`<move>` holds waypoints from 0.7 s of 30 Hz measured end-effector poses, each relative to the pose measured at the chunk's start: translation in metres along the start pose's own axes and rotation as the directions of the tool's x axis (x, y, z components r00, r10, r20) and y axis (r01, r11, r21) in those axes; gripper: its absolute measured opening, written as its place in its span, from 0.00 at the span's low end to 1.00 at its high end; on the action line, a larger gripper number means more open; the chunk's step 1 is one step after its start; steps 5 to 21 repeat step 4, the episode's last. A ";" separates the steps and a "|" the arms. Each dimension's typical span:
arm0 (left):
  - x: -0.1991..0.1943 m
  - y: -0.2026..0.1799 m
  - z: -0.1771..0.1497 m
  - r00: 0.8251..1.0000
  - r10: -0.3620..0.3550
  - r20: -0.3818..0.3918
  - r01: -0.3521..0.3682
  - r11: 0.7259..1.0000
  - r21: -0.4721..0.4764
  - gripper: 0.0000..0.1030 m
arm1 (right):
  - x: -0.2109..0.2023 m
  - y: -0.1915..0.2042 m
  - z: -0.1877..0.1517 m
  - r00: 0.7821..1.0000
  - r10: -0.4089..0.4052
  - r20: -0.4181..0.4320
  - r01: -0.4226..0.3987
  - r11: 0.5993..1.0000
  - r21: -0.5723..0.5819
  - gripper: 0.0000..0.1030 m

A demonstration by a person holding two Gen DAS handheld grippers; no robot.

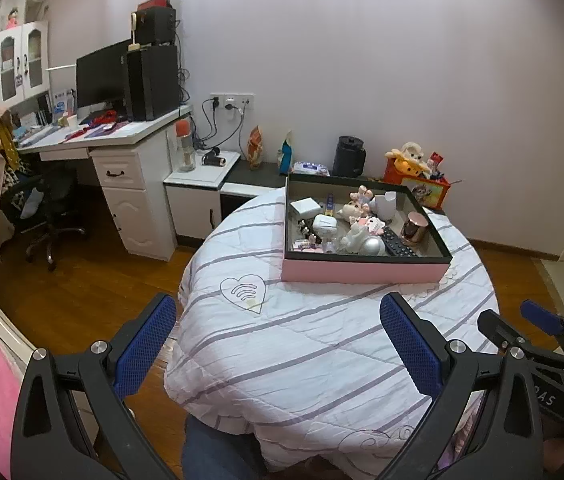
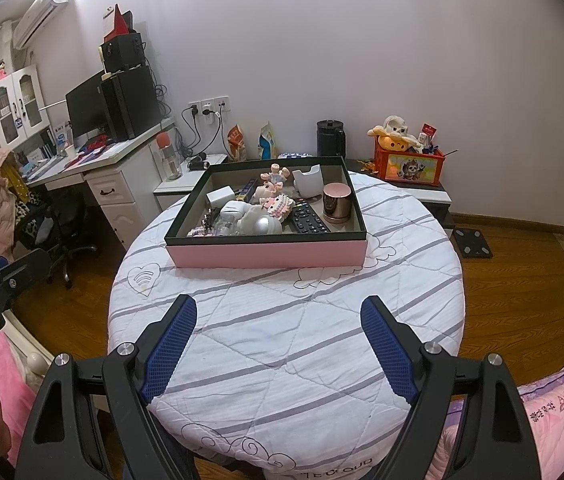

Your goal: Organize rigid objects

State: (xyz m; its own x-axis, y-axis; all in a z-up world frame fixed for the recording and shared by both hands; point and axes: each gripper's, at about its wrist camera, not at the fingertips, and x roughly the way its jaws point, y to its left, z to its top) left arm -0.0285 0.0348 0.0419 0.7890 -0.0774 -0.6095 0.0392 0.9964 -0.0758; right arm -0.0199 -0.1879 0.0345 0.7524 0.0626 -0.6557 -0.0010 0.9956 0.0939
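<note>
A pink box with a black rim stands on the far part of a round table covered by a striped white quilt. In it lie a black remote, a rose-gold jar, a silver ball, white boxes and small figurines. My left gripper is open and empty over the quilt's near left side. My right gripper is open and empty above the quilt, short of the box; it also shows in the left wrist view.
A white desk with a monitor and computer tower stands at the left, an office chair before it. A low cabinet holds a bottle. A black kettle and an orange toy box stand behind the table. Wooden floor surrounds it.
</note>
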 end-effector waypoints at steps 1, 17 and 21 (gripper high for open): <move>-0.001 0.000 0.000 1.000 -0.005 0.002 0.005 1.000 0.004 1.00 | 0.000 -0.001 0.000 1.000 0.001 -0.001 -0.001 1.000 0.000 0.83; -0.002 -0.001 0.000 1.000 -0.001 0.006 0.001 1.000 0.005 1.00 | 0.000 0.001 -0.001 1.000 0.001 -0.002 -0.001 1.000 0.002 0.83; -0.002 -0.001 0.000 1.000 -0.001 0.006 0.001 1.000 0.005 1.00 | 0.000 0.001 -0.001 1.000 0.001 -0.002 -0.001 1.000 0.002 0.83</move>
